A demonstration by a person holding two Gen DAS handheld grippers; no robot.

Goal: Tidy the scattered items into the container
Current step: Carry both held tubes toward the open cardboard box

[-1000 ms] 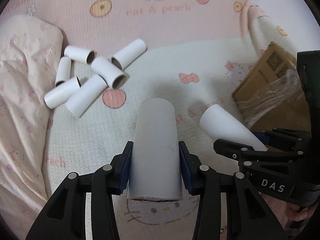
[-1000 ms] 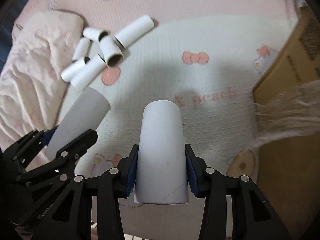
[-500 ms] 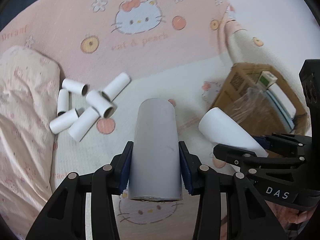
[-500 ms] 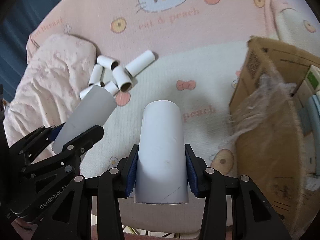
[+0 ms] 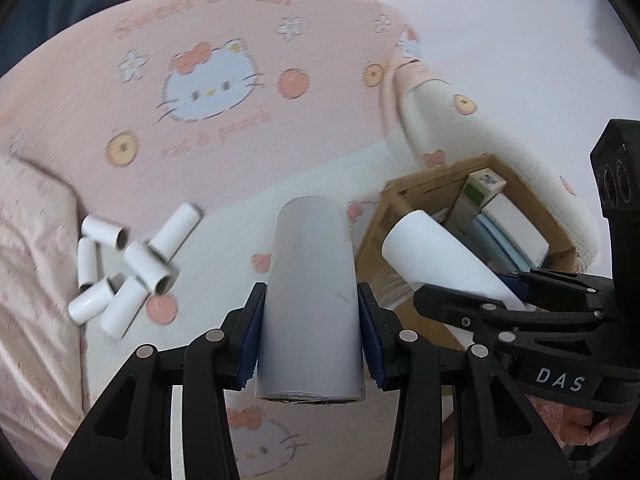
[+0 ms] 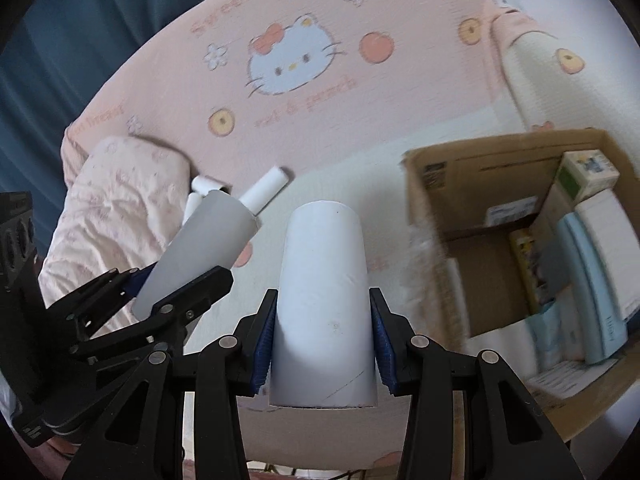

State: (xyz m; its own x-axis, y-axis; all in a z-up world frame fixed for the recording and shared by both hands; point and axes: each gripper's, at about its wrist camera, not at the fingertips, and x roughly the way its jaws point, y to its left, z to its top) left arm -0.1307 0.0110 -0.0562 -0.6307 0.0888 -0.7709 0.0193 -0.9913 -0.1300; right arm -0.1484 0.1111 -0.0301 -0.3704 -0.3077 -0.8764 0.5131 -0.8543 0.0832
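My left gripper is shut on a white cardboard tube, held above the bed. My right gripper is shut on a second white tube. Each gripper shows in the other's view: the right one with its tube over the box edge, the left one with its tube. Several small white tubes lie in a heap at the left; one shows in the right wrist view. The open cardboard box stands at the right, also in the left wrist view.
The box holds several cartons and packages. A pink pillow lies left of the tube heap. The bed has a pink and white cat-print sheet. A dark blue curtain is behind at the left.
Both grippers have risen and tilted up with their tubes. The heap looks smaller and farther away, and the box's open inside has come into view.
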